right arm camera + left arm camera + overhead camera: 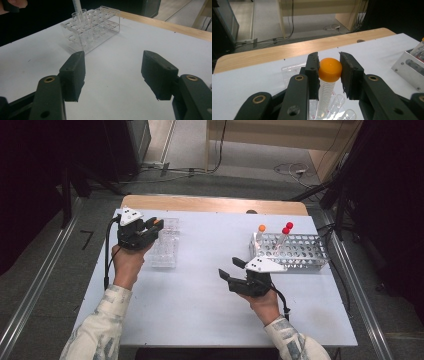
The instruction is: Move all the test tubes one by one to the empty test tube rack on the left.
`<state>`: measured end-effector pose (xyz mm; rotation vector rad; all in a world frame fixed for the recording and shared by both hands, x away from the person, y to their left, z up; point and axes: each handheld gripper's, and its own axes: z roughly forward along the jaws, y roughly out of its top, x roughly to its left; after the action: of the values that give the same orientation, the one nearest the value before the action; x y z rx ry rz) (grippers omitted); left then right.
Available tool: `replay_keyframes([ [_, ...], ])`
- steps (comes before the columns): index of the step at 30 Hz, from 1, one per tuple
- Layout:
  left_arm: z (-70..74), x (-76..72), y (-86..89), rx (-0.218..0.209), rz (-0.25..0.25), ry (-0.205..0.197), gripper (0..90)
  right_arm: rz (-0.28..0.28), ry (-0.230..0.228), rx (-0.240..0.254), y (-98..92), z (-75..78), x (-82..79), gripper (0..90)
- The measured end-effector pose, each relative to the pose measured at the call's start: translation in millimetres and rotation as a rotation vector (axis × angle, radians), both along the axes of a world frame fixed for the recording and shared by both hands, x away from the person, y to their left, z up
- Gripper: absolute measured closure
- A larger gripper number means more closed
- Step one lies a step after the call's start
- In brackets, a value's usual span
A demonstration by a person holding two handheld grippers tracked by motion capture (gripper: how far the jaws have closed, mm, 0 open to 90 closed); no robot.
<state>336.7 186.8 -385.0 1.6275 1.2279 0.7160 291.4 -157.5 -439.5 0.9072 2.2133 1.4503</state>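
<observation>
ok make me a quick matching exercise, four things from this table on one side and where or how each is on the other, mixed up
1. orange-capped tube
2. clear rack
3. metal rack
4. right gripper

a. holds tubes with red caps
b. open above bare table
c. clamped by the left gripper
d. transparent, under the held tube

Pairs: 1-c, 2-d, 3-a, 4-b

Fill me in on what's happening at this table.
A person works two handheld grippers. The left gripper is shut on an orange-capped tube, held upright over the clear plastic rack, its lower end down among the rack's holes. The right gripper rests open and empty over the bare white table, near the metal rack, which holds one orange-capped and two red-capped tubes.
</observation>
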Motion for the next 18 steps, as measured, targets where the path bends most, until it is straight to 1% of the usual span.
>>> replay_keyframes([
  [1, -1.4, 0.0, -1.1, 0.004, -0.001, -0.005, 69.9, 0.000, 0.000, 0.000, 0.0, 0.0, 0.0, 34.6],
  [3, -5.1, 0.2, -2.6, 0.004, -0.002, -0.001, 69.9, -0.001, 0.000, 0.000, -0.1, 0.0, 0.0, 34.7],
  [5, -11.6, 0.8, -3.5, 0.018, 0.003, 0.010, 69.9, -0.001, 0.000, 0.000, -0.4, -0.3, 0.3, 34.7],
  [9, -22.1, 2.1, -2.9, 0.010, 0.011, 0.031, 69.9, 0.001, 0.000, -0.005, 0.2, -0.8, 0.0, 34.7],
  [12, -28.9, 1.9, -3.7, 0.022, 0.010, 0.042, 69.8, 0.003, 0.001, -0.006, 0.9, -1.1, -0.3, 34.7],
  [15, -32.9, 2.2, -3.0, 0.018, 0.011, 0.057, 69.6, 0.001, 0.004, -0.006, 1.2, -1.7, -0.1, 34.7],
  [18, -36.1, 1.9, -2.7, 0.004, 0.016, 0.062, 69.3, 0.003, 0.004, -0.010, 1.5, -2.2, 0.1, 34.7],
])
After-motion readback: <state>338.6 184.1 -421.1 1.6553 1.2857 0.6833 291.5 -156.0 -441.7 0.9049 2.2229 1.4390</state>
